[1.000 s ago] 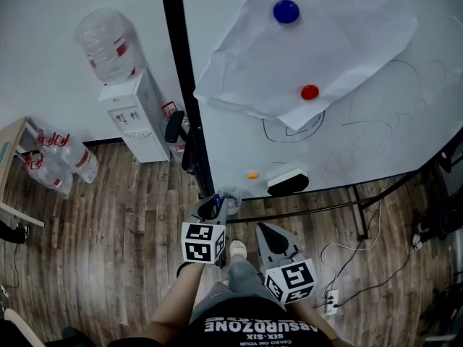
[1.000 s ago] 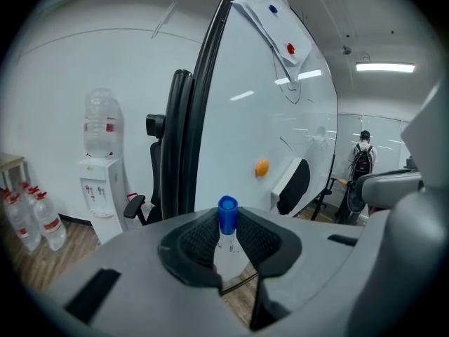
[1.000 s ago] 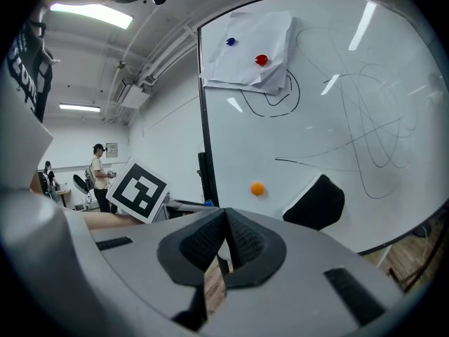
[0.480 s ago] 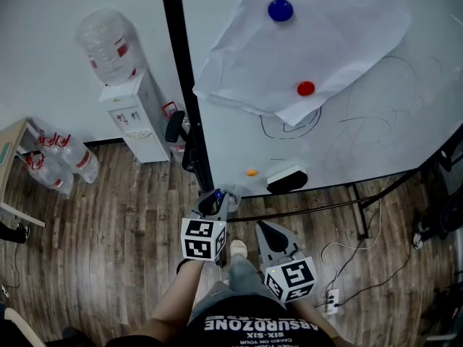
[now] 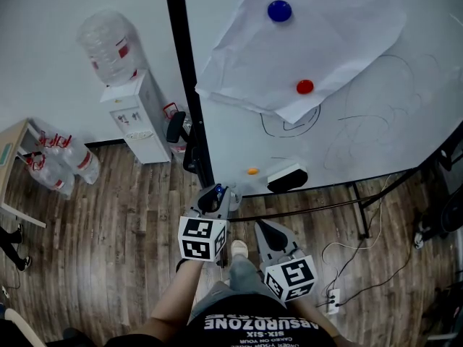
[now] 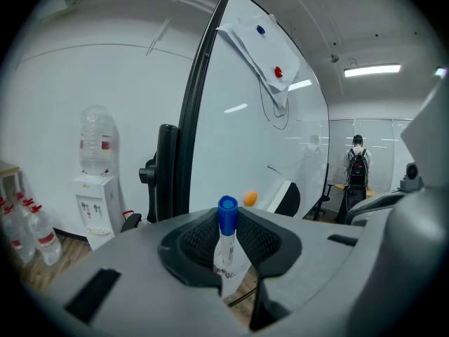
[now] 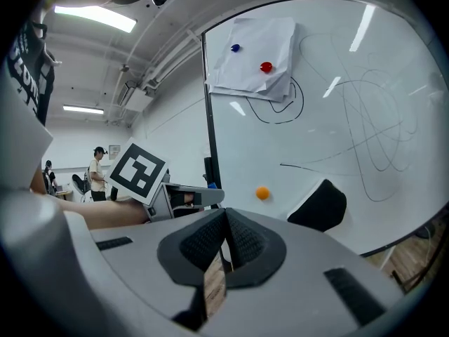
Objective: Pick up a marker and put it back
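A white marker with a blue cap [image 6: 226, 241] stands upright between the jaws of my left gripper [image 6: 228, 255], which is shut on it. In the head view this left gripper [image 5: 212, 201] is held just below the lower left corner of the whiteboard [image 5: 376, 129], with the blue cap [image 5: 218, 189] showing at its tip. My right gripper [image 5: 266, 231] hangs beside it to the right, a little further from the board. In the right gripper view its jaws [image 7: 224, 248] meet with nothing between them.
On the whiteboard [image 6: 231, 118], a blue magnet [image 5: 279, 11] and a red magnet [image 5: 304, 87] pin a paper sheet [image 5: 311, 42]. Lower down are an orange magnet [image 5: 252, 170] and a black eraser [image 5: 287, 178]. A water dispenser [image 5: 134, 118] and bottles [image 5: 61, 165] stand left.
My left gripper has risen a little with the marker still in its jaws. The right gripper has stayed where it was.
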### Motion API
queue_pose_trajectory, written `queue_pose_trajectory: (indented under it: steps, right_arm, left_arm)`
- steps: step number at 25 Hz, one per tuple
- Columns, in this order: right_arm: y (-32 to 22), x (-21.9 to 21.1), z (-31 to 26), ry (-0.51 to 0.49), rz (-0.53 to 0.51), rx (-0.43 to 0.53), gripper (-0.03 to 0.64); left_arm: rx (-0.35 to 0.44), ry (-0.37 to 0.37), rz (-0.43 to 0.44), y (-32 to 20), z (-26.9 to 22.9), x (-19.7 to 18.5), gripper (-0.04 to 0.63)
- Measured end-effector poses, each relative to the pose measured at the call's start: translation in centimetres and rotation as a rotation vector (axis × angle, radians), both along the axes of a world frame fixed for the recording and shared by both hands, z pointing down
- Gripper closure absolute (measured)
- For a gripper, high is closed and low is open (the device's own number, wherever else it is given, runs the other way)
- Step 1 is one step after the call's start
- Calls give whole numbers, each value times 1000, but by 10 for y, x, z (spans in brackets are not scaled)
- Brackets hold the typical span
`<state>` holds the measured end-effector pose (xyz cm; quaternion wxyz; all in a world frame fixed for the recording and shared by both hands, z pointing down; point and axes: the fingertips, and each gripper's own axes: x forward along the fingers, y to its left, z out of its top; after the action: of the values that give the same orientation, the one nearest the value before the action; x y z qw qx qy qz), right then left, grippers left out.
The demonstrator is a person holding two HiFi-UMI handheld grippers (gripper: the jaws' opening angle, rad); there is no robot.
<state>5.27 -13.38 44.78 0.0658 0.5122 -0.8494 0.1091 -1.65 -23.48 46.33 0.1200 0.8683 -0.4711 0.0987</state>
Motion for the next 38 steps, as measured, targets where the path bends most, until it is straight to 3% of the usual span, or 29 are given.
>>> queue_pose_trajectory:
  steps: [18, 26, 38]
  right_arm:
    - [14, -11, 2, -5, 4, -6, 620]
    - [23, -26, 2, -8, -20, -5, 620]
    - [33, -50, 3, -24, -69, -4, 620]
  left_arm:
    - [129, 109, 28, 36, -70, -10, 517]
    - [123, 154, 23, 55, -76, -25, 517]
    - [91, 129, 12, 82, -62, -40, 517]
